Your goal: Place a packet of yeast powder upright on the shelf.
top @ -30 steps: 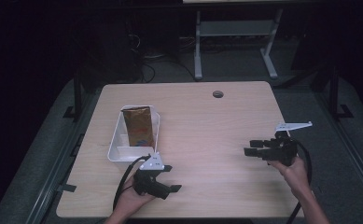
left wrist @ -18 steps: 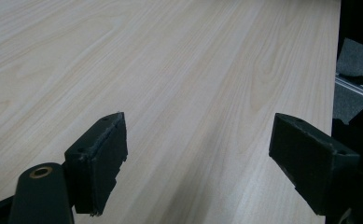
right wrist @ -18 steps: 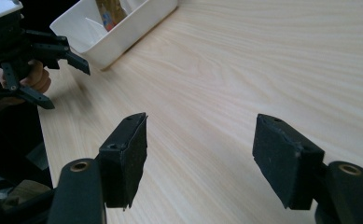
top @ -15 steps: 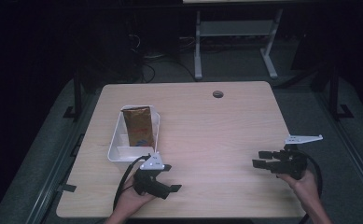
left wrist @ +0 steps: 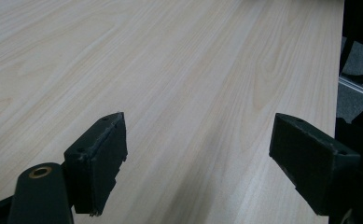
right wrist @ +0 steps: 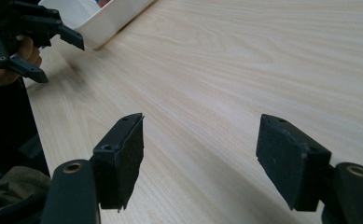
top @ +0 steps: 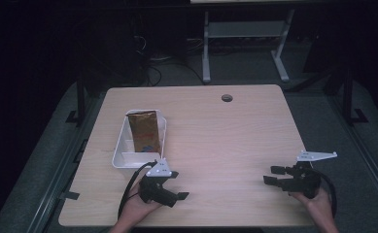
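Since the earlier frame, the right gripper (top: 273, 175) has drawn back toward the table's near edge, its empty jaws just opening.

High view: beyond the gaping, empty left gripper (top: 176, 196) stands a white tray (top: 120, 158), long axis running away, holding a brown bag (top: 144, 129).

Right gripper view: the tray (right wrist: 109, 18) lies far ahead-left.

Pale wood bench (top: 235, 141), round cable hole (top: 227, 98) near 12 o'clock; grey metal stand (top: 245, 34) behind.
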A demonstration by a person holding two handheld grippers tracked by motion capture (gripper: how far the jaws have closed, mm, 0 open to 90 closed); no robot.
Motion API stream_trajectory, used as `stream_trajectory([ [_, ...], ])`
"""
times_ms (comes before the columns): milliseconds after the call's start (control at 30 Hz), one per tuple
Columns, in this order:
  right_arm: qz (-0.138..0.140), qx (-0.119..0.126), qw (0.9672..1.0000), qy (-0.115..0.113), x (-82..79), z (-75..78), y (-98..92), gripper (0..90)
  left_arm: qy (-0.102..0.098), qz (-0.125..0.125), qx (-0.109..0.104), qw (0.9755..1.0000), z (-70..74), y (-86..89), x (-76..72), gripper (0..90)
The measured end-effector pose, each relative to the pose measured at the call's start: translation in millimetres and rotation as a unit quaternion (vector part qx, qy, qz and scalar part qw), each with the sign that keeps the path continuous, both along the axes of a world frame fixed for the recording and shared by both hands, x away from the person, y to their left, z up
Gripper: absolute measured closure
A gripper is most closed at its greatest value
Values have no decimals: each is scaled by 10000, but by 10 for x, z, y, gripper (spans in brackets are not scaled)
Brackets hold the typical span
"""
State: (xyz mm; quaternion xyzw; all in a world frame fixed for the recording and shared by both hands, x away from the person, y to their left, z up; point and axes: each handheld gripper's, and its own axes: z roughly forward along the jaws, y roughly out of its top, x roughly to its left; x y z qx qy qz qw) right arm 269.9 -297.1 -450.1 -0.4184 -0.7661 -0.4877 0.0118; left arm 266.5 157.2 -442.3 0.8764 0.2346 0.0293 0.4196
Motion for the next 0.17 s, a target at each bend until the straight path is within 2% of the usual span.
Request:
stream_trajectory([
  [33,-10,31,10000,17,-52,-61,8,318,14,-12,11,10000,-4,2,0,186],
  [67,-10,31,10000,17,-52,-61,8,318,14,-12,11,10000,-4,2,0,189],
  [100,-10,-269,9996,-31,-96,-78,27,317,20,-24,19,10000,-5,4,-2,191],
  [167,-66,-287,9995,-72,-108,-74,19,313,17,-32,14,10000,-3,4,-3,192],
])
